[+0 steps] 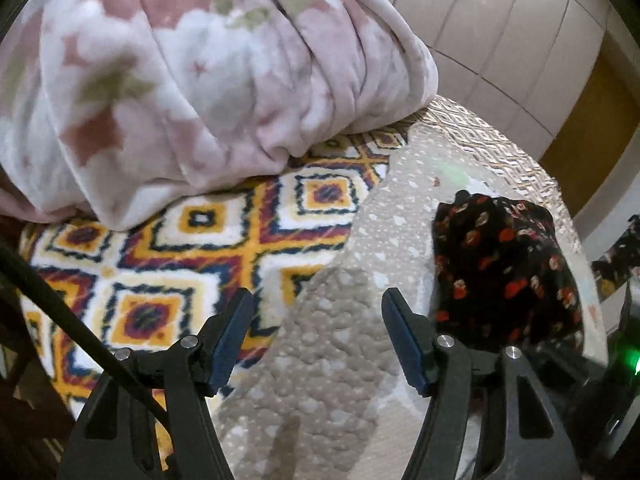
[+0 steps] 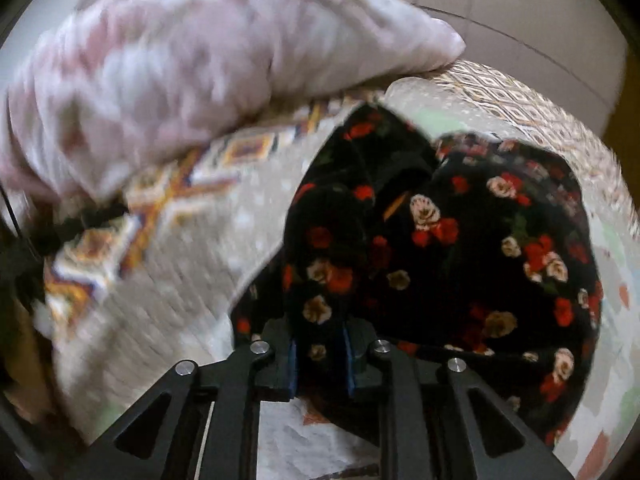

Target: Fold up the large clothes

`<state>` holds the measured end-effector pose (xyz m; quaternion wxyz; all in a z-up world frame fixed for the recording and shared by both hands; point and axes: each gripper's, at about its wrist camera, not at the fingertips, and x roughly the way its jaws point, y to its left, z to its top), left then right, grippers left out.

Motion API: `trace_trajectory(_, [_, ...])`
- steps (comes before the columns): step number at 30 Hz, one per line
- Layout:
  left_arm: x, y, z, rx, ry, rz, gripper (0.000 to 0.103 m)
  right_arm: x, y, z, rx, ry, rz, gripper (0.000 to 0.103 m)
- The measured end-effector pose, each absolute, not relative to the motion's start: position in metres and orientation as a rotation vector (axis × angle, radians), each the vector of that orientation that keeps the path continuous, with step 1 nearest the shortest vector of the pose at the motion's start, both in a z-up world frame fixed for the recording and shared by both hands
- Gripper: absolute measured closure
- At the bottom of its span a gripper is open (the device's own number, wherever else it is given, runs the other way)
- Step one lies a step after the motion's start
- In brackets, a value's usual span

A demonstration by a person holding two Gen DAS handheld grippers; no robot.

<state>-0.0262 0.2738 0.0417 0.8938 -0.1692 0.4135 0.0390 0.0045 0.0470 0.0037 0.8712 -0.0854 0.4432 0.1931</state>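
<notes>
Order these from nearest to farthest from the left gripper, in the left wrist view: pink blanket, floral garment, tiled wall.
1. Floral garment: just right of the left gripper, on the bed.
2. Pink blanket: farther ahead, upper left, bunched up.
3. Tiled wall: behind the bed, top right.

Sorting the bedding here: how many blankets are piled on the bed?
1: a pink blanket bunched at the bed's far side, behind the floral garment. Others may be hidden beyond the frame.
</notes>
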Motion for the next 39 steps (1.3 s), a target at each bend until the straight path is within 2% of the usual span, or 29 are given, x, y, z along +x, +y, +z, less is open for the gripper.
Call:
trace_trajectory(1, [-0.021,0.272,0.042,-0.358,0.858,0.074,0.037,-0.001,0.047,0.003,-0.198,0.906,0.41,0.075])
trace_trajectory(3, [-0.016,0.266,0.046,-0.369,0.855,0.042,0.037,-0.012,0.039,0.013,-0.179,0.892,0.454,0.057])
trace_trajectory(5, [-0.011,0.255,0.052,-0.365,0.851,-0.002,0.034,-0.026,0.03,0.027,-0.145,0.866,0.494,0.051])
trace_trajectory(7, [-0.004,0.24,0.057,-0.368,0.858,-0.081,0.025,-0.043,0.012,0.044,-0.104,0.839,0.526,0.051])
trace_trajectory(12, [0.024,0.199,0.07,-0.343,0.88,-0.199,0.019,-0.078,-0.042,0.067,-0.024,0.804,0.499,0.051])
trace_trajectory(19, [0.086,0.129,0.06,-0.163,0.987,-0.238,0.017,-0.094,-0.116,0.063,0.117,0.811,0.386,0.051])
trace_trajectory(21, [0.1,0.117,0.047,-0.134,1.038,-0.245,0.024,-0.093,-0.131,0.055,0.151,0.823,0.361,0.051])
trace_trajectory(22, [0.106,0.109,0.039,-0.149,1.068,-0.286,0.048,-0.092,-0.133,0.053,0.158,0.825,0.354,0.051])
trace_trajectory(23, [0.111,0.104,0.034,-0.193,1.1,-0.347,0.066,-0.09,-0.137,0.052,0.17,0.825,0.342,0.051])
trace_trajectory(30, [0.109,0.1,0.069,-0.294,0.943,-0.574,0.066,-0.086,-0.163,0.044,0.242,0.821,0.298,0.051])
trace_trajectory(34, [0.127,0.132,0.033,-0.252,1.063,-0.303,0.066,-0.073,-0.158,0.057,0.25,0.806,0.312,0.051])
trace_trajectory(37, [0.124,0.168,0.007,-0.362,1.12,-0.27,0.051,-0.055,-0.136,0.08,0.215,0.78,0.353,0.051])
trace_trajectory(39, [0.112,0.186,0.005,-0.423,1.093,-0.281,0.05,-0.042,-0.12,0.09,0.193,0.777,0.376,0.043])
